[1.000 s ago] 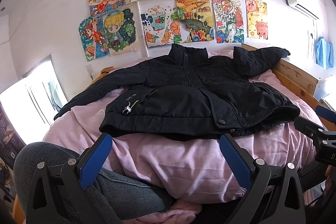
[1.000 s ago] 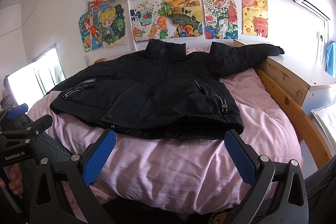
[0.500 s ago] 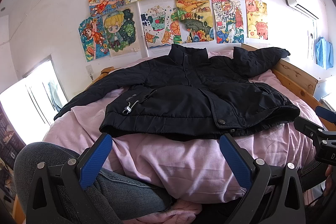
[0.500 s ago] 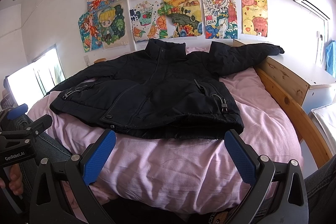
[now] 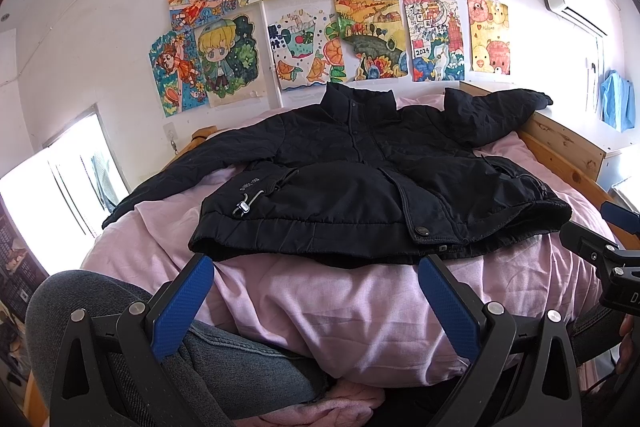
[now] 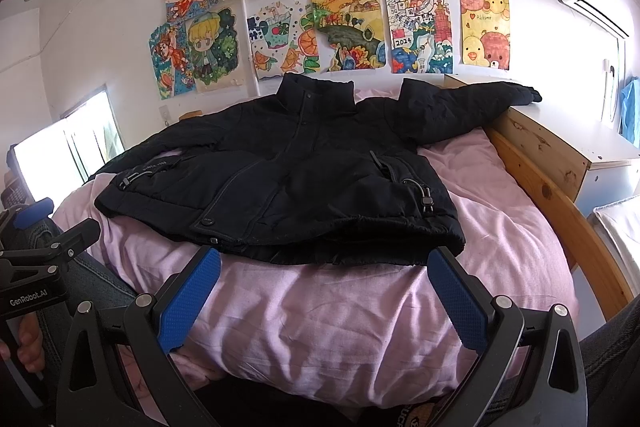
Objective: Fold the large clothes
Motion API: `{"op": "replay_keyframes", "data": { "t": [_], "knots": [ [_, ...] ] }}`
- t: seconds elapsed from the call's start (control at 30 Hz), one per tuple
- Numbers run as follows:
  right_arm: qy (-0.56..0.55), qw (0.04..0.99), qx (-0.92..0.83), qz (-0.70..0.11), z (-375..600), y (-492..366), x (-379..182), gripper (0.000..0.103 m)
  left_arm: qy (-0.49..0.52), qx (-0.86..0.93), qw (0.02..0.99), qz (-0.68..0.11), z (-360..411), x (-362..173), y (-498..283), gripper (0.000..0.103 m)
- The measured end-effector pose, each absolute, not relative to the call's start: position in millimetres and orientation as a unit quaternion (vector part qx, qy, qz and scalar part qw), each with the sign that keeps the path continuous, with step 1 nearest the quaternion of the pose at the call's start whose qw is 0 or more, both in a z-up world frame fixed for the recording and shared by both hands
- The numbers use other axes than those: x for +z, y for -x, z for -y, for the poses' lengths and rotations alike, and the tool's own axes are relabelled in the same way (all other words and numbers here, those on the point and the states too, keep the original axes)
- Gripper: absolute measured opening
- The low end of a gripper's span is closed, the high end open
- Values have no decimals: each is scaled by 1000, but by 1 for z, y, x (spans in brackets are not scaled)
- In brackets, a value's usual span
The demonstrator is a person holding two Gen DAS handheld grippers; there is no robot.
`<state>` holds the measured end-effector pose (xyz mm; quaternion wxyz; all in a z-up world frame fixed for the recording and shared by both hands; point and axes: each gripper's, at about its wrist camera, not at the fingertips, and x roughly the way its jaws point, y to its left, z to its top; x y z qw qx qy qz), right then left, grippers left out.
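Observation:
A black padded jacket (image 5: pixel 360 179) lies spread face up on a bed with a pink sheet (image 5: pixel 340 307), collar toward the far wall, both sleeves stretched out sideways. It also shows in the right wrist view (image 6: pixel 288 179). My left gripper (image 5: pixel 316 291) is open and empty, held just short of the jacket's hem, left of its middle. My right gripper (image 6: pixel 324 287) is open and empty, just short of the hem on the right. The jacket's right sleeve (image 6: pixel 472 107) rests on a wooden cabinet.
A wooden bed frame (image 6: pixel 560 211) and cabinet (image 6: pixel 568 143) run along the right side. The person's jeans-clad knee (image 5: pixel 100 307) is at lower left. Children's drawings (image 5: pixel 340 27) cover the far wall. A bright window (image 5: pixel 52 195) is on the left.

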<state>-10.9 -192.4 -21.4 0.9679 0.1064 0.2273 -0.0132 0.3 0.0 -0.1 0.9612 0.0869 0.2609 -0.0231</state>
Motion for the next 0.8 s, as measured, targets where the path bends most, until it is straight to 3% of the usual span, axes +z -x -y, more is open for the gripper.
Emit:
{"op": "replay_keyframes", "data": {
  "t": [0.53,0.8],
  "knots": [
    [-151,956,0,-253,200,1,-20,102,-52,-59,945,-317,-10,14,-33,103],
    [-129,942,92,-297,246,-41,52,102,-88,-74,935,-335,-1,80,-104,103]
  ]
}}
